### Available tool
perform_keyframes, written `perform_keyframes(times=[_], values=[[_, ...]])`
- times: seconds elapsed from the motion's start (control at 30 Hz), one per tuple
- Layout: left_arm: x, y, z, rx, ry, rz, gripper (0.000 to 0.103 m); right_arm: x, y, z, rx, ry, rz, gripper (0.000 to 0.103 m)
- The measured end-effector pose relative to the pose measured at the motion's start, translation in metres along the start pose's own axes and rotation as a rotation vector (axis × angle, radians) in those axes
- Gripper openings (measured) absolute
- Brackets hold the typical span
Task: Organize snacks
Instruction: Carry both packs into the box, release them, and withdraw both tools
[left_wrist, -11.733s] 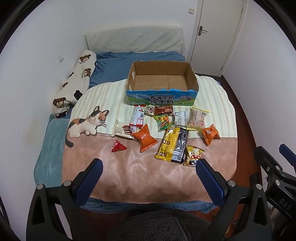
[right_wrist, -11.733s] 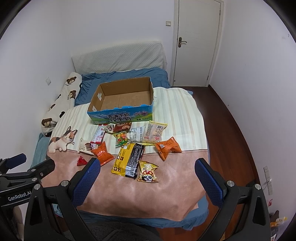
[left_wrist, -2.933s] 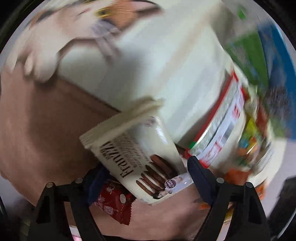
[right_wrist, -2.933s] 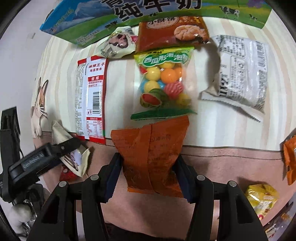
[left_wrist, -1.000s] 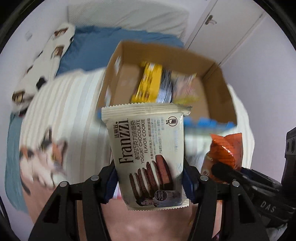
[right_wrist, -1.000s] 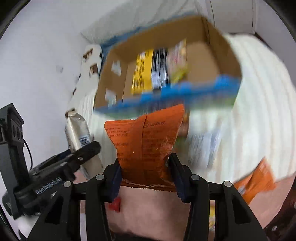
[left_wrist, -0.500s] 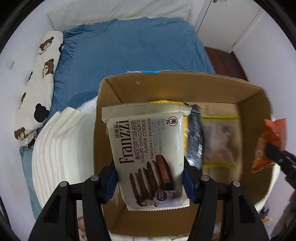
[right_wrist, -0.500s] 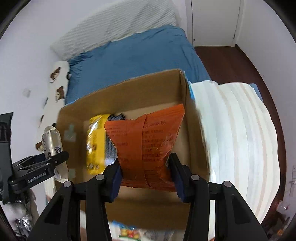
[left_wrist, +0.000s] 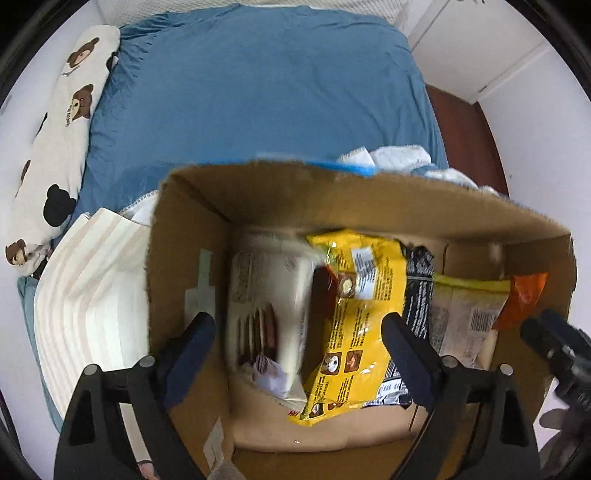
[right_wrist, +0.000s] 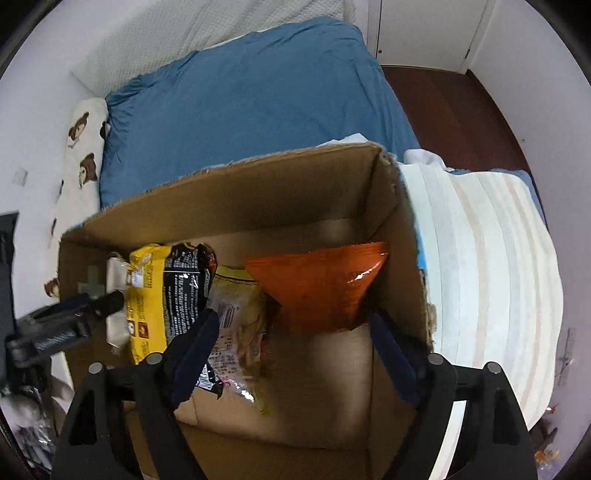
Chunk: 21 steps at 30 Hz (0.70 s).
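Half a second back, both tongs clamped on packets above the box; now spread wide, with both packets dropped inside. Left tongs (left_wrist: 297, 345) gaping over the left end of the cardboard box (left_wrist: 369, 192), nothing between the fingers; cream cookie packet (left_wrist: 266, 306) below them, blurred, apparently falling or just landed against the yellow-and-black bag (left_wrist: 354, 314). Right tongs (right_wrist: 291, 343) equally wide and empty over the right end; orange chip packet (right_wrist: 321, 288) lying in the far right corner, leaning on the side wall.

Already in the box, counting from the left: cookie packet, yellow-and-black bag, a pale yellow packet (right_wrist: 240, 317) partly tucked under its neighbours, orange chip packet. Four items stowed, then, all lying loosely and overlapping rather than neatly ranked.

Box resting on the striped blanket (right_wrist: 480, 258) spread over the bed, blue sheet (left_wrist: 258, 92) beyond it, bear-print pillow (left_wrist: 55, 129) along the wall.

Judging from eleven seconds ago, roughly a dozen snacks lay spread in front of the box, so probably well under half done. Rest of the pile outside both present views, so not countable now; presumably still on the blanket nearer the person. Likely remaining: pull both tongs back out of the box, return for more packets, repeat until the blanket holds none. Plenty of bare cardboard floor left at the near side for what follows.
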<state>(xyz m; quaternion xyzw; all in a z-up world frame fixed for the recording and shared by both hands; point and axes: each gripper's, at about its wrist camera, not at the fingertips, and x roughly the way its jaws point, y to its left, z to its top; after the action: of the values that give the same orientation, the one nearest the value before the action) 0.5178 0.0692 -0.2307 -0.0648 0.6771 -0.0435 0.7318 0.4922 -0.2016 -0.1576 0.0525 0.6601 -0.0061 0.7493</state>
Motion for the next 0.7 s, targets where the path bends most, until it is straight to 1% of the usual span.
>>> perform_keyframes(times=[0.03, 0.1, 0.17, 0.23, 0.37, 0.5, 0.7], values=[[-0.002, 0.0, -0.001, -0.001, -0.005, -0.004, 0.092, 0.002, 0.003, -0.001, -0.007, 0.005, -0.001, 0.094], [-0.005, 0.001, -0.002, -0.006, -0.011, -0.013, 0.095, 0.005, 0.008, -0.002, -0.016, 0.009, -0.009, 0.097], [-0.012, -0.001, -0.006, -0.008, -0.017, -0.02, 0.095, 0.003, 0.013, -0.007, -0.025, -0.001, -0.02, 0.097], [-0.017, -0.002, -0.01, -0.003, -0.031, -0.027, 0.095, 0.0, 0.014, -0.012, -0.02, -0.006, -0.009, 0.098], [-0.037, -0.007, -0.027, -0.006, -0.094, -0.036, 0.095, -0.01, 0.016, -0.026, -0.034, -0.035, -0.004, 0.098], [-0.057, -0.011, -0.055, -0.005, -0.175, -0.03, 0.095, -0.028, 0.018, -0.05, -0.037, -0.082, 0.007, 0.098], [-0.082, -0.017, -0.11, -0.009, -0.279, 0.002, 0.095, -0.048, 0.022, -0.097, -0.054, -0.152, 0.008, 0.098]])
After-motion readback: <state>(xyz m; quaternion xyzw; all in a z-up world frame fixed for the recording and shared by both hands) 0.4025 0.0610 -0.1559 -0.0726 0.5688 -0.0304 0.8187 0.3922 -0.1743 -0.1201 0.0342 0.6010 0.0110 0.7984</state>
